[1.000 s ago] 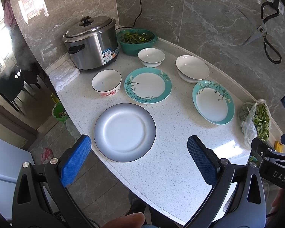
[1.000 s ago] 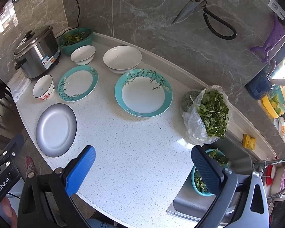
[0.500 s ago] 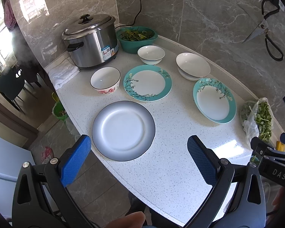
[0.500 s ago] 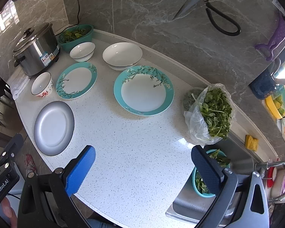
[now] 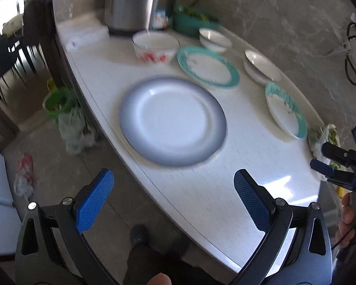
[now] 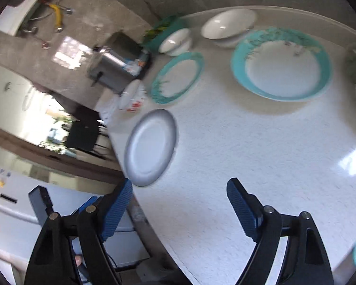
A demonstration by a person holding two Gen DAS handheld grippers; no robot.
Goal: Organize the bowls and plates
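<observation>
A grey-rimmed white plate lies near the counter's front edge, just ahead of my open, empty left gripper. It also shows in the right wrist view. Behind it stand a red-flowered bowl, a teal-rimmed plate, a small white bowl, a white shallow bowl and a second teal-rimmed plate. My right gripper is open and empty over the counter's front, with the second teal plate ahead of it to the right.
A steel rice cooker and a green basin of greens stand at the back left. A bag of greens lies at the right. The counter edge drops to the floor on the left. Both views are motion-blurred.
Both grippers have dropped lower and swung left toward the counter. The grey-rimmed plate now looms larger in the left wrist view. The right view has tilted. No dish has moved.
</observation>
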